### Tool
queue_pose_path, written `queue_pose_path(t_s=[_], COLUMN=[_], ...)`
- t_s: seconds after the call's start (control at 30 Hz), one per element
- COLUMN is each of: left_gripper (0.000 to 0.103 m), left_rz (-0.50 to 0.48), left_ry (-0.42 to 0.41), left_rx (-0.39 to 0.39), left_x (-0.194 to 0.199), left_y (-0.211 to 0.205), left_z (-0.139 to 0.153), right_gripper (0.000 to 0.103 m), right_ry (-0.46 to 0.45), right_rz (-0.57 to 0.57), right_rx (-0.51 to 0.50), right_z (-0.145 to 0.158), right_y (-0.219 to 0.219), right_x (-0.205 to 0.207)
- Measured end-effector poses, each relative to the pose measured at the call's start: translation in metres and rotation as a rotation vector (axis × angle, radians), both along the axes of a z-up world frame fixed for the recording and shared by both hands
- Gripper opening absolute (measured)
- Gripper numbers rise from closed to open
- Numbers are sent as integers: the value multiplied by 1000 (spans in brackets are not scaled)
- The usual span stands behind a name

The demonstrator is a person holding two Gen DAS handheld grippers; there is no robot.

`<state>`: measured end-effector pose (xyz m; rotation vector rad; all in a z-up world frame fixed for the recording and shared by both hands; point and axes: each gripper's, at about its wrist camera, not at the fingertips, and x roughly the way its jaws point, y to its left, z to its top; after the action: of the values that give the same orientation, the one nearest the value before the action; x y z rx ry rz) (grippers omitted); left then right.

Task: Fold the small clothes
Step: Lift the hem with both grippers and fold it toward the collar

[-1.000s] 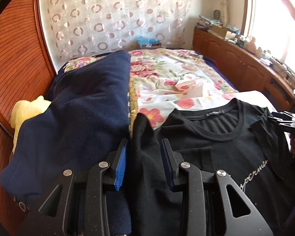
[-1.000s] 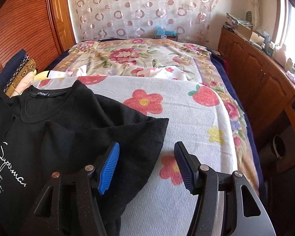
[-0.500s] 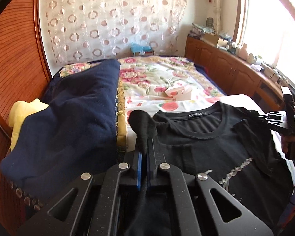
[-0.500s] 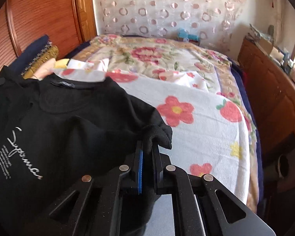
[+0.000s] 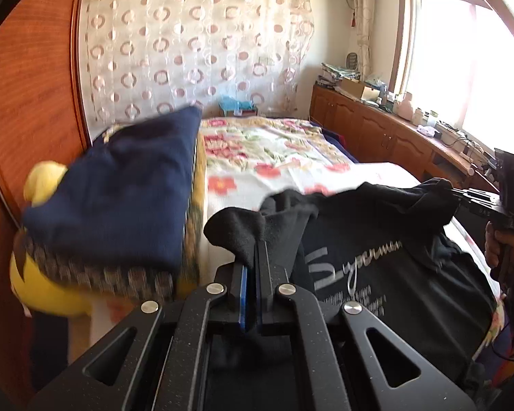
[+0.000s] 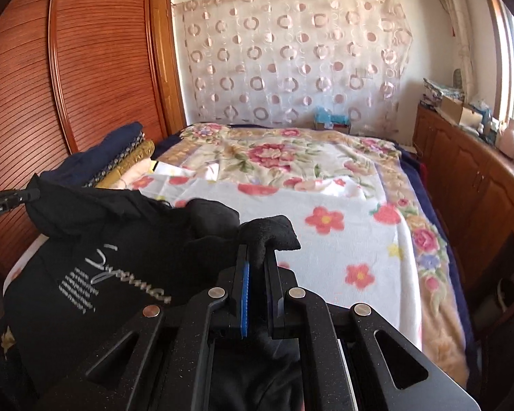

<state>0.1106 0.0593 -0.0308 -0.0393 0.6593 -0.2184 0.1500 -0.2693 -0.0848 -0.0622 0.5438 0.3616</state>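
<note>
While clamped shut, left tongs point(image 5: 252, 267), right tongs point(image 6: 257, 260), pinching black T-shirt point(image 5: 394, 274).

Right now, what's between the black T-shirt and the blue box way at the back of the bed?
In the right wrist view, only the flowery blanket lies between the black T-shirt and the blue box; nothing else sits on that stretch.

Daylight from the window point(image 5: 462, 68) at right, blown out to white there; room bright, bed point(image 6: 325, 212) evenly lit; black shirt point(image 5: 394, 239) nearly detail-less; left view smeared, navy pile point(image 5: 120, 198) soft; right view sharper; fisheye bends wardrobe point(image 6: 68, 68), dark corners.
</note>
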Motion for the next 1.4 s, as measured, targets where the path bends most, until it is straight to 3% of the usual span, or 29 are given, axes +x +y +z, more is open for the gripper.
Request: queue_pose_path(t_s=[0.13, 0.63, 0.8, 1.0, 1.07, 1.23, 1.3, 1.37, 1.4], left_gripper=[4, 4, 4, 5, 11, 38, 41, 58, 74], left_rz=[15, 52, 61, 16, 13, 16, 8, 11, 6], left_ry=[-16, -87, -72, -7, -6, -52, -63, -64, -63], left_rx=[-16, -76, -76, -10, -14, -71, -69, -67, -70], left_x=[-24, -116, -137, -148, -149, -145, -142, -137, -133], left_y=[4, 30, 35, 27, 28, 29, 27, 25, 24], left_z=[-6, 12, 13, 10, 8, 20, 24, 26, 25], right_gripper=[7, 7, 7, 7, 7, 7, 10, 11, 13], right_ry=[12, -59, 3, 77, 115, 155, 153, 139, 131], right_rz=[-19, -32, -23, -29, -27, -32, -35, -32, -30], right_rx=[-3, 41, 78, 18, 7, 7, -5, -24, -37], right_z=[-20, 7, 8, 7, 1, 2, 8, 15, 19], right_y=[-5, -31, -53, -62, -60, -58, -58, -55, -54], right_x=[-24, -123, -154, -177, -175, -155, -151, -151, -154])
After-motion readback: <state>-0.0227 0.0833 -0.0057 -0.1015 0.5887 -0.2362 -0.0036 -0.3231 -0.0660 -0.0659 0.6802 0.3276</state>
